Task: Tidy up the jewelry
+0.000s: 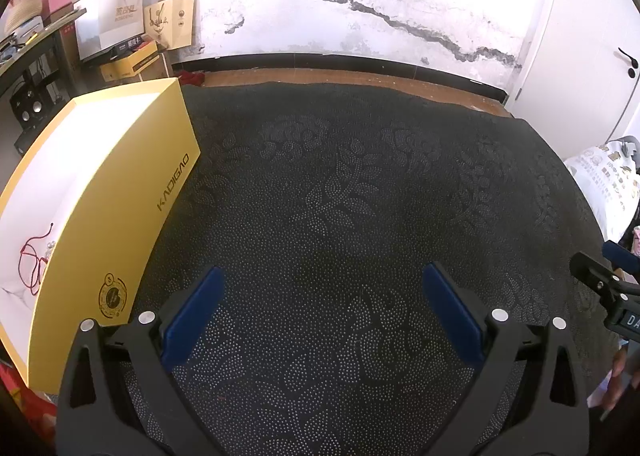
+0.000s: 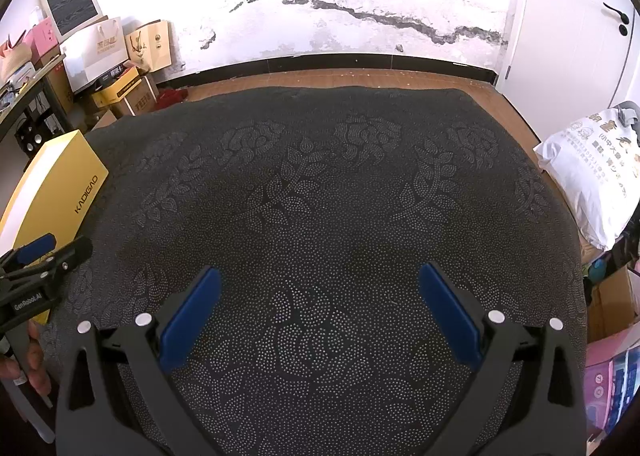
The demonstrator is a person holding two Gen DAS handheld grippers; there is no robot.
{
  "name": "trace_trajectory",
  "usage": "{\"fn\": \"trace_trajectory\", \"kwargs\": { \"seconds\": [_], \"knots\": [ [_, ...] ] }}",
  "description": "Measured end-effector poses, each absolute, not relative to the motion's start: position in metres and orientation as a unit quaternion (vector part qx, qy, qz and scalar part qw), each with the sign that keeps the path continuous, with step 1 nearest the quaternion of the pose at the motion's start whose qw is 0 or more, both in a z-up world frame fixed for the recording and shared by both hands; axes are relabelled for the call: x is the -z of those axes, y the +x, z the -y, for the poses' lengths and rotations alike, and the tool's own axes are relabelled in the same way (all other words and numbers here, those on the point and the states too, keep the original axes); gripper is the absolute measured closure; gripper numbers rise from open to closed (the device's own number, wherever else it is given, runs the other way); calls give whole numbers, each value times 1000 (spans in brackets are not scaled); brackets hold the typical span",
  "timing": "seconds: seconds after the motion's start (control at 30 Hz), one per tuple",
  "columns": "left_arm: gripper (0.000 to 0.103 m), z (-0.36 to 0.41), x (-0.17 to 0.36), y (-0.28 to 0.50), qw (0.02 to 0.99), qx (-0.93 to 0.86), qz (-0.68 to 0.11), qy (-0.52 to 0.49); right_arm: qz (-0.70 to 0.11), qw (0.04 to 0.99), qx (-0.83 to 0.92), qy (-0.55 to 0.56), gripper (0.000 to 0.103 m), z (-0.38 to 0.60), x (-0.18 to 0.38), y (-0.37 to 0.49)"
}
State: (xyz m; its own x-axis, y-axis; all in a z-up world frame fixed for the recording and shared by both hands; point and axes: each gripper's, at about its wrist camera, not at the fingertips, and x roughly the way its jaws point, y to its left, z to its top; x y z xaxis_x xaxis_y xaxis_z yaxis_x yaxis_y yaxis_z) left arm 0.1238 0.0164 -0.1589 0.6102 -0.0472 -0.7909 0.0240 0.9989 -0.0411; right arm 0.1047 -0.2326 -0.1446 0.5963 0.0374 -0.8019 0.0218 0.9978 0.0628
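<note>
An open yellow box (image 1: 120, 192) with a white inside stands on the left of the dark patterned cloth (image 1: 340, 196). A red cord necklace (image 1: 32, 264) and small clear beads (image 1: 50, 246) lie inside the box. My left gripper (image 1: 320, 280) is open and empty, just right of the box. My right gripper (image 2: 318, 280) is open and empty over the middle of the cloth (image 2: 340, 196). The yellow box (image 2: 56, 192) shows at the left of the right wrist view, with the left gripper (image 2: 44, 252) in front of it. The right gripper (image 1: 608, 268) shows at the right edge of the left wrist view.
Paper bags and cartons (image 1: 132, 28) are stacked at the back left beside a dark shelf (image 1: 28, 68). A white printed sack (image 2: 588, 176) lies to the right of the cloth. A cracked white wall (image 2: 360, 24) and a door (image 2: 580, 16) stand behind.
</note>
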Motion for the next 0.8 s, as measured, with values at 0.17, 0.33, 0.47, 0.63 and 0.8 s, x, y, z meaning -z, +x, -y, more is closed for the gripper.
{"fn": "trace_trajectory", "kwargs": {
  "seconds": [0.17, 0.33, 0.47, 0.63, 0.8],
  "knots": [
    [6, -16, 159, 124, 897, 20, -442, -12, -449, 893, -4, 31, 7, 232, 145, 105],
    [6, -16, 160, 124, 897, 20, -442, -12, -449, 893, -5, 30, 7, 232, 145, 105],
    [6, -16, 160, 124, 897, 20, -442, -12, -448, 893, -6, 29, 7, 232, 145, 106],
    [6, -15, 161, 125, 896, 20, -444, -8, -448, 894, -6, 28, 7, 231, 145, 106],
    [6, -15, 163, 125, 893, 18, -449, -12, -448, 894, -7, 29, 7, 232, 145, 106]
  ]
}}
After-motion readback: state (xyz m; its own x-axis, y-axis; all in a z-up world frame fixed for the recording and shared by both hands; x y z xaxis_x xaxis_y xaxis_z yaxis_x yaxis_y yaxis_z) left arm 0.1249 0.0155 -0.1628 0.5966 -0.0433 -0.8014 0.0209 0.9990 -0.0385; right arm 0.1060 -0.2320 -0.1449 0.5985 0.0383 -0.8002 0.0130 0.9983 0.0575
